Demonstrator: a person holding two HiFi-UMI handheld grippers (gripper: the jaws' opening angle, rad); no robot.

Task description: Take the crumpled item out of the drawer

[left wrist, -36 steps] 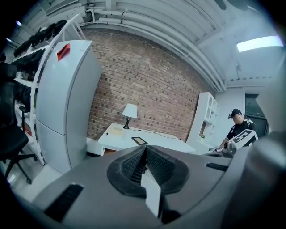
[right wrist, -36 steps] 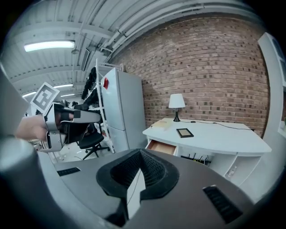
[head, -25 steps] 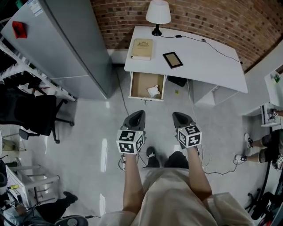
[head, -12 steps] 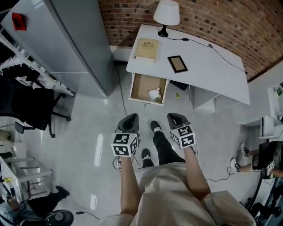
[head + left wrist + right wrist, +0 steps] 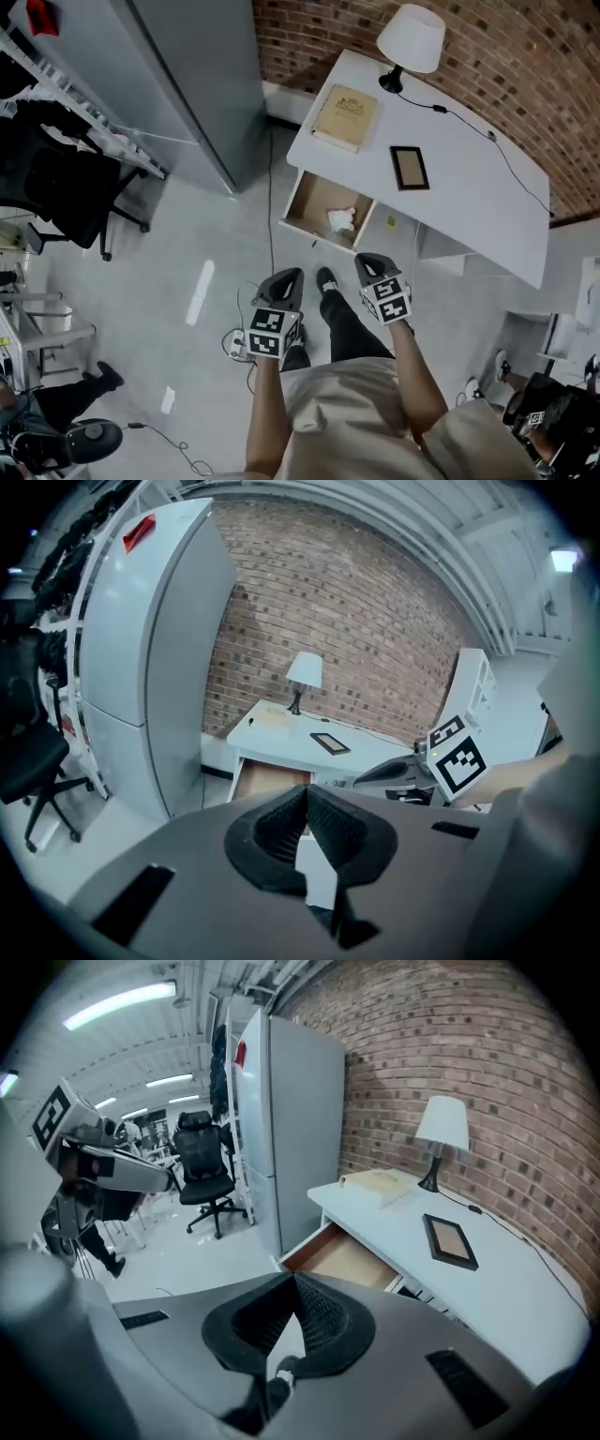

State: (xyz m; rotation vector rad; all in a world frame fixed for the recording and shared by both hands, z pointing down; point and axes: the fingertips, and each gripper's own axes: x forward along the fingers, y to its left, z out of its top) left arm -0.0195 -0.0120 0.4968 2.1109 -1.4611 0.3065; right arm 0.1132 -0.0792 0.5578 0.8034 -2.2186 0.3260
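A white crumpled item [image 5: 341, 219] lies in the right part of the open wooden drawer [image 5: 315, 200] under the white desk [image 5: 450, 187]. My left gripper [image 5: 289, 275] and right gripper [image 5: 365, 262] hang side by side over the floor, short of the drawer's front, both shut and empty. In the left gripper view the drawer [image 5: 267, 781] shows just beyond the closed left gripper [image 5: 305, 793], with the right gripper [image 5: 405, 772] beside it. The right gripper view shows the drawer [image 5: 349, 1256] past the closed right gripper [image 5: 293, 1279]; the crumpled item is hidden in both gripper views.
On the desk lie a book [image 5: 347, 117], a dark picture frame [image 5: 410, 167] and a lamp [image 5: 411, 39] with a cord. A tall grey cabinet [image 5: 178, 75] stands left of the desk. An office chair [image 5: 66, 202] and floor cables [image 5: 239, 345] are at the left.
The person has stepped toward the desk, so the drawer now lies nearer to both grippers. Both grippers stay shut and empty.
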